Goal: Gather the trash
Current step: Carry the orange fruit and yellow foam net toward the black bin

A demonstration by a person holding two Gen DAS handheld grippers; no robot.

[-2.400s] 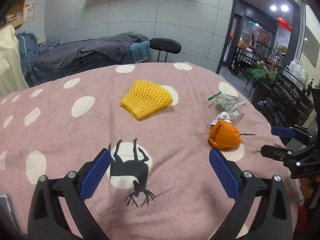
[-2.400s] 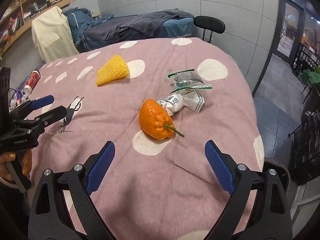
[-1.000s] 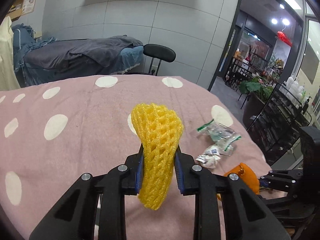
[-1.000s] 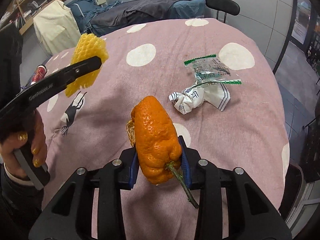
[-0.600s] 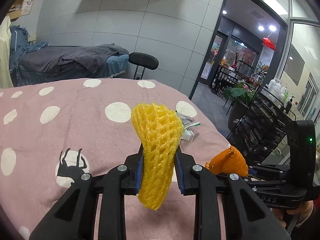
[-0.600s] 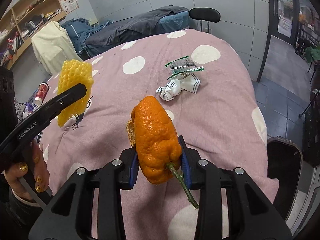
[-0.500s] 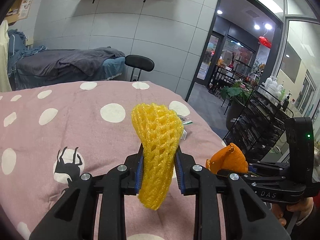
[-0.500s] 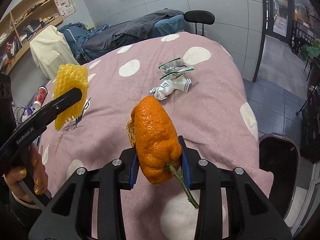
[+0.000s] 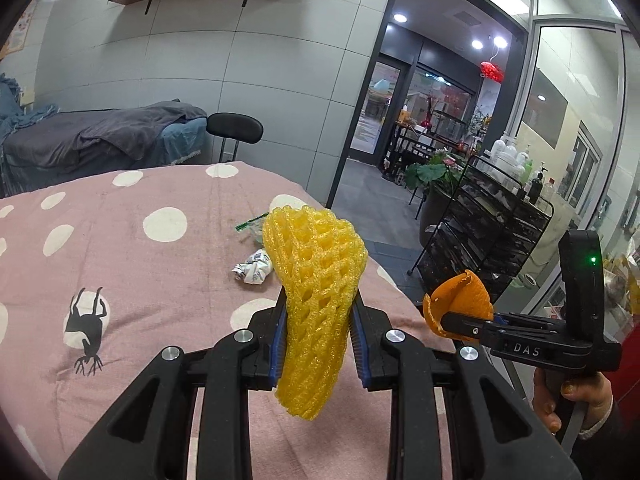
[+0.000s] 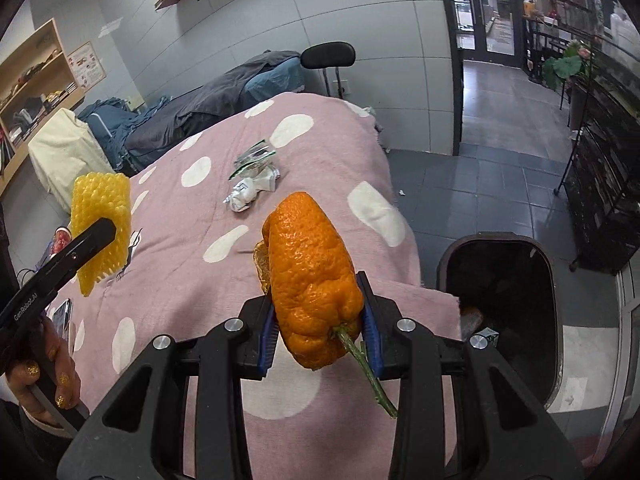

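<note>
My left gripper (image 9: 318, 344) is shut on a yellow foam fruit net (image 9: 316, 288), held upright above the pink dotted tablecloth (image 9: 140, 280). My right gripper (image 10: 318, 328) is shut on an orange peel (image 10: 312, 276) with a green stem, above the table's near right corner. In the left wrist view the right gripper (image 9: 456, 316) with the orange peel (image 9: 460, 300) shows at the right. The right wrist view has the yellow foam fruit net (image 10: 102, 224) at the left. A crumpled white wrapper (image 10: 250, 192) and a clear green-edged wrapper (image 10: 254, 156) lie on the cloth.
A dark open trash bin (image 10: 500, 312) stands on the floor just right of the table corner. A black wire rack (image 9: 488, 236) with bottles, a potted plant (image 9: 432, 172) and a black stool (image 9: 234, 130) stand beyond. A person's hand (image 10: 48, 376) grips the left handle.
Both grippers closed on their items, lifted them off the cloth and have carried them toward the table's right edge. The trash bin has come into the right wrist view.
</note>
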